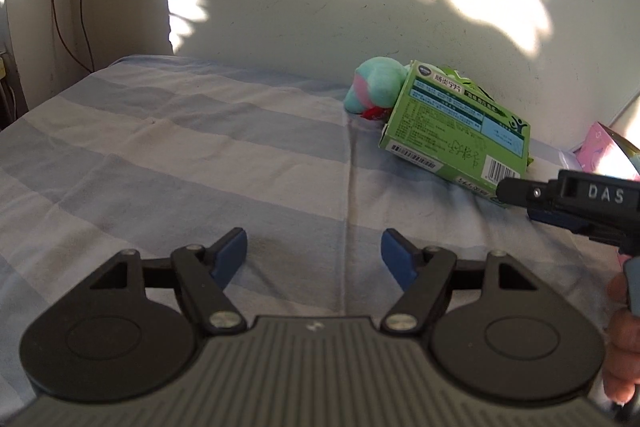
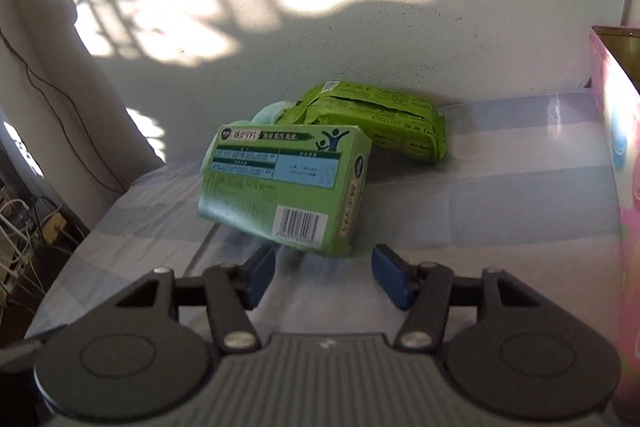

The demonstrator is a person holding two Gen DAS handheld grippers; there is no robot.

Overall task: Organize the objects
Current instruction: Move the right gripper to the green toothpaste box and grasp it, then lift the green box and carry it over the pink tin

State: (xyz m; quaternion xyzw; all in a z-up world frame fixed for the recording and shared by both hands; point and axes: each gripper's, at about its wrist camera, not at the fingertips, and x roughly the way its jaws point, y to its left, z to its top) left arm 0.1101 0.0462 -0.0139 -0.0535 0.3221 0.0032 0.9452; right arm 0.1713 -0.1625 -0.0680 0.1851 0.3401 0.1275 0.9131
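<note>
A green medicine box (image 2: 280, 187) stands tilted on the striped sheet (image 2: 480, 211), its near lower edge just between the fingertips of my right gripper (image 2: 324, 257). That gripper is open and its blue pads (image 2: 390, 275) do not touch the box. Behind the box lie a torn green packet (image 2: 372, 123) and a teal and pink plush toy (image 1: 374, 87). In the left wrist view the green medicine box (image 1: 452, 135) leans against the toy, with a finger of the right gripper (image 1: 520, 191) at its near corner. My left gripper (image 1: 314, 245) hovers open over bare sheet, nothing between its fingers.
A pink carton (image 2: 616, 167) stands along the right side of the bed. A sunlit wall (image 1: 320, 7) closes the far edge. Cables and a power strip (image 2: 24, 227) lie on the floor beyond the left edge. A hand (image 1: 624, 327) holds the right gripper.
</note>
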